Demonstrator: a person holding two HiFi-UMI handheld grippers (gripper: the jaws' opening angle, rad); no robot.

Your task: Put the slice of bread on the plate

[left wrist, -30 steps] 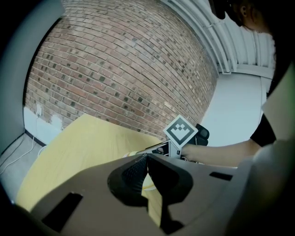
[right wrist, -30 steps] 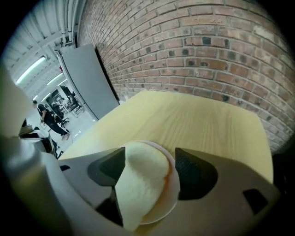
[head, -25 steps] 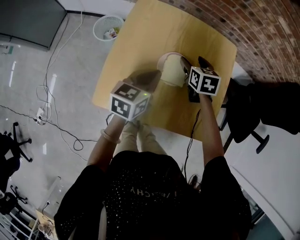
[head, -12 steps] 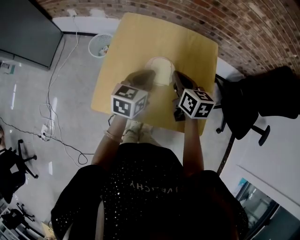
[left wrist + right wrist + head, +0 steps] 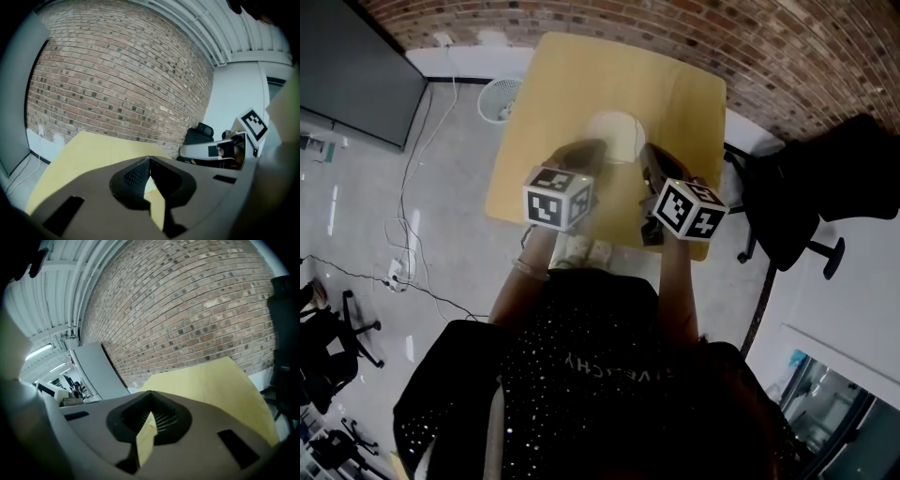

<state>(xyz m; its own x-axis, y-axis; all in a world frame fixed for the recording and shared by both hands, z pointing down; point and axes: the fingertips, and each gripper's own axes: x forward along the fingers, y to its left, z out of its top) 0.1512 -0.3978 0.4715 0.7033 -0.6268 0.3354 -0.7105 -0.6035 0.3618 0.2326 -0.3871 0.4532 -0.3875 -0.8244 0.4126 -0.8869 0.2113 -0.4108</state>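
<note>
A pale round plate point(image 5: 616, 134) sits in the middle of the yellow table point(image 5: 562, 84). It is too small in the head view to tell whether the slice of bread lies on it. My left gripper point(image 5: 602, 146) hovers just left of the plate, and its jaws meet at the tips point(image 5: 149, 158) with nothing between them. My right gripper point(image 5: 646, 150) is just right of the plate, raised above the table; its jaws are shut and empty point(image 5: 150, 393). The right gripper's marker cube point(image 5: 253, 123) shows in the left gripper view.
A brick wall point(image 5: 787, 47) runs behind the table. A black office chair point(image 5: 825, 178) stands to the right, a white wastebasket point(image 5: 500, 98) and floor cables to the left, and a dark panel point(image 5: 347, 66) at far left.
The right gripper has pulled back from the plate's right edge toward the person and risen. The left gripper has lifted slightly beside the plate.
</note>
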